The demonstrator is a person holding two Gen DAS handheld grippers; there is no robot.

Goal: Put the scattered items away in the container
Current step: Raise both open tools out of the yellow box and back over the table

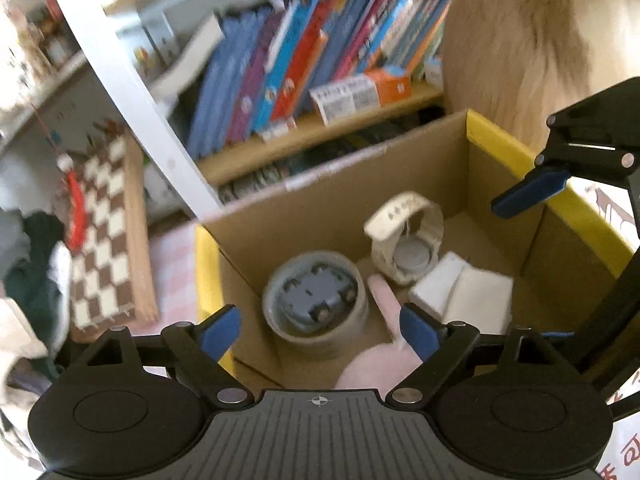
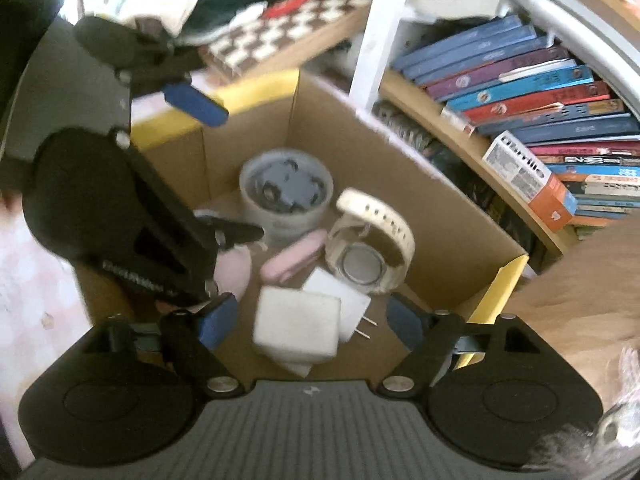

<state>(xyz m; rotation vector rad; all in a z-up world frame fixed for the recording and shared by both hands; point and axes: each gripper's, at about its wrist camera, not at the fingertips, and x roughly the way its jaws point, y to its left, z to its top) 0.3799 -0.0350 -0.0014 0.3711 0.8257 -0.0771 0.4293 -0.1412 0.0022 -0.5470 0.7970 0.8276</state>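
Observation:
An open cardboard box (image 1: pixel 328 196) with yellow rims (image 2: pixel 496 300) holds a grey round tub (image 1: pixel 316 300), a cream wristwatch (image 1: pixel 404 236), white plug adapters (image 1: pixel 460 292) and a pink item (image 1: pixel 380 300). The same things show in the right wrist view: tub (image 2: pixel 286 192), watch (image 2: pixel 372 248), adapters (image 2: pixel 298 328), pink item (image 2: pixel 292 262). My left gripper (image 1: pixel 320 328) is open and empty above the box. My right gripper (image 2: pixel 308 326) is open and empty above the adapters. Each gripper shows in the other's view, the right (image 1: pixel 528 192) and the left (image 2: pixel 196 104).
A bookshelf with leaning books (image 1: pixel 304 52) stands behind the box. A chessboard (image 1: pixel 104 232) leans to the left beside a pile of clothes (image 1: pixel 28 264). A tan furry surface (image 1: pixel 532 40) lies at the right. A pink checked cloth (image 2: pixel 36 288) lies under the box.

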